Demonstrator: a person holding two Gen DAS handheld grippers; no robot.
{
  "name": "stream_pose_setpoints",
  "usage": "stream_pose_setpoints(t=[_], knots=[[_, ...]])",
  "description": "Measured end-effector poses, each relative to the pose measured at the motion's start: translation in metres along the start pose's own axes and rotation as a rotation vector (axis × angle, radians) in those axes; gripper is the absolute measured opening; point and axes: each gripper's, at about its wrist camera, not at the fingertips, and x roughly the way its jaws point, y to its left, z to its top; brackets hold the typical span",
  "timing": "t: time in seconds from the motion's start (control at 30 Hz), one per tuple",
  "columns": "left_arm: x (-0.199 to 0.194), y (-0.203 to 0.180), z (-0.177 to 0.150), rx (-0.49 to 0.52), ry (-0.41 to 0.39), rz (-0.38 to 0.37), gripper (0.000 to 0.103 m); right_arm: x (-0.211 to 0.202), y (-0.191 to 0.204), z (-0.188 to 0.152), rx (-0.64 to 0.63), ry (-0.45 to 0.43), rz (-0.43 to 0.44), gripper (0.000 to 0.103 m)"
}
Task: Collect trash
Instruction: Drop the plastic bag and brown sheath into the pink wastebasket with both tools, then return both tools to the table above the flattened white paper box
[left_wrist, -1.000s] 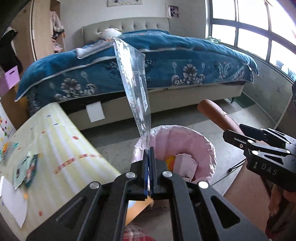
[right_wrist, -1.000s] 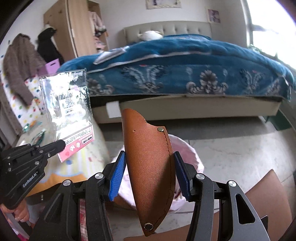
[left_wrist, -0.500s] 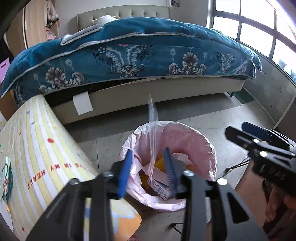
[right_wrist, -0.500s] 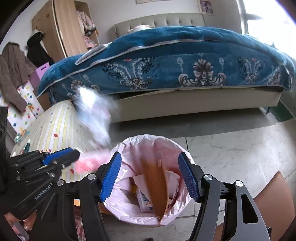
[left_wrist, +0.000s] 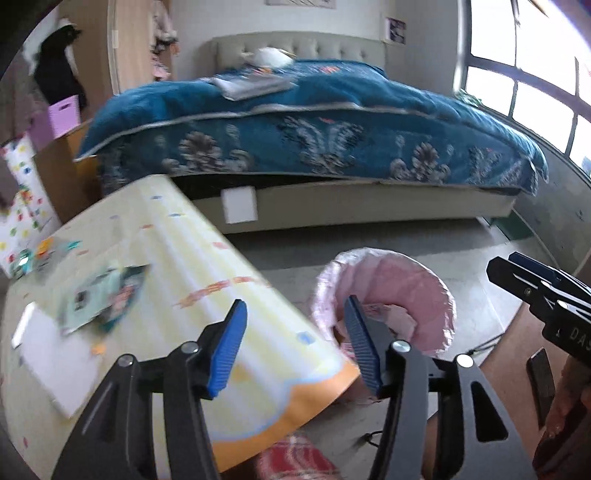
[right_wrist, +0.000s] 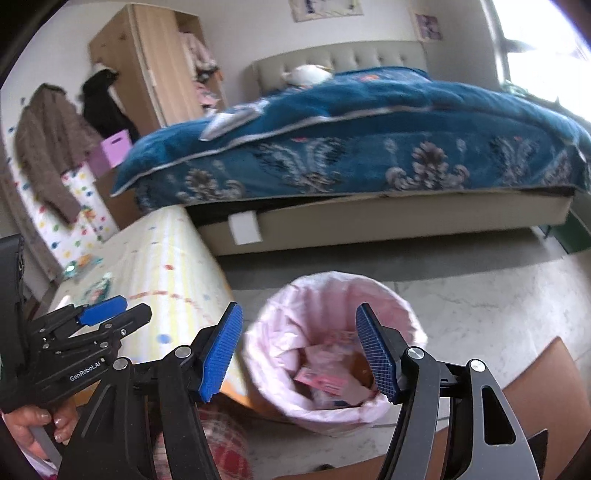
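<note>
A bin lined with a pink bag (right_wrist: 334, 295) (left_wrist: 391, 273) stands on the floor beside the table. Pink packaging and paper scraps (right_wrist: 325, 380) lie inside it. My right gripper (right_wrist: 299, 347) hovers above the bin, open, nothing between its blue pads. My left gripper (left_wrist: 295, 345) is over the table's corner next to the bin; its jaws are opening and hold nothing. Each gripper shows in the other's view, the left gripper (right_wrist: 110, 314) at lower left and the right gripper (left_wrist: 532, 280) at the right edge. A teal packet (left_wrist: 107, 295) and white paper (left_wrist: 48, 354) lie on the table.
The table (left_wrist: 192, 258) has a yellow striped cloth with an orange border. A bed with a blue quilt (left_wrist: 314, 129) fills the background. A wardrobe and hanging coats (right_wrist: 55, 140) stand at left. A brown chair (right_wrist: 546, 391) is at lower right. A hand (right_wrist: 33, 424) grips the left tool.
The left gripper let go of the clear plastic packet and the right let go of the brown leather sheath; both dropped into the bin. The left gripper then swung left over the table.
</note>
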Motion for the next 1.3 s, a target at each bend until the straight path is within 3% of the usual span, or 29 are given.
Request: stream_pose_setpoints(t=[0.3,0.43,0.6,0.73,0.97,1.2,1.3], knots=[[-0.038,0.097,-0.035,-0.17,-0.002,0.181,0.058,-0.003,0.091,0.0,-0.139,-0.005,0.091,0.06],[-0.036,0.141,-0.048,-0.264,0.032,0.266,0.064,0.002,0.132,0.0,-0.206,0.002,0.115,0.06],[-0.022,0.172,-0.059,-0.303,0.089,0.333,0.064,0.006,0.164,-0.005,-0.268,0.015,0.136,0.06],[-0.016,0.184,-0.073,-0.322,0.138,0.323,0.064,0.008,0.186,-0.008,-0.31,0.03,0.137,0.06],[-0.034,0.204,-0.094,-0.319,0.136,0.33,0.065,0.013,0.206,-0.015,-0.328,0.048,0.152,0.06],[-0.056,0.243,-0.11,-0.319,0.156,0.425,0.065,0.019,0.223,-0.02,-0.354,0.065,0.189,0.06],[-0.068,0.248,-0.11,-0.337,0.124,0.39,0.069,0.021,0.233,-0.022,-0.364,0.063,0.205,0.06]])
